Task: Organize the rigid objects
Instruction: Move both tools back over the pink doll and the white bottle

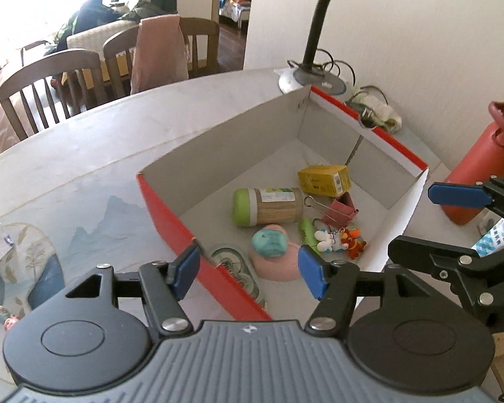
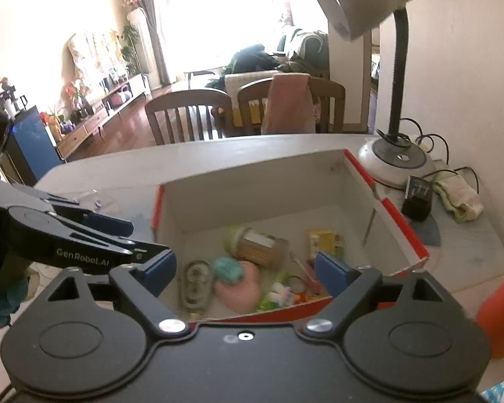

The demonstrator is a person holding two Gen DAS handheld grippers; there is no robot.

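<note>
Red cardboard box is sitting at 12 o'clock of both empty, spread grippers, left gripper nearer, right gripper hovering; toothpick jar is lying crosswise.

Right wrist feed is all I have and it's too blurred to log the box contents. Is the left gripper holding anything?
Observer: No. The left gripper is open, with nothing between its pads. It hangs over the near red wall of the box.
Operator: Pink smear next to the yellow carton?
Observer: That's a pink binder clip, lying right beside the yellow carton on the box floor.
Operator: Orange thing at my right edge?
Observer: A red bottle with a carry loop on top. It stands upright on the table, outside the box.
</note>
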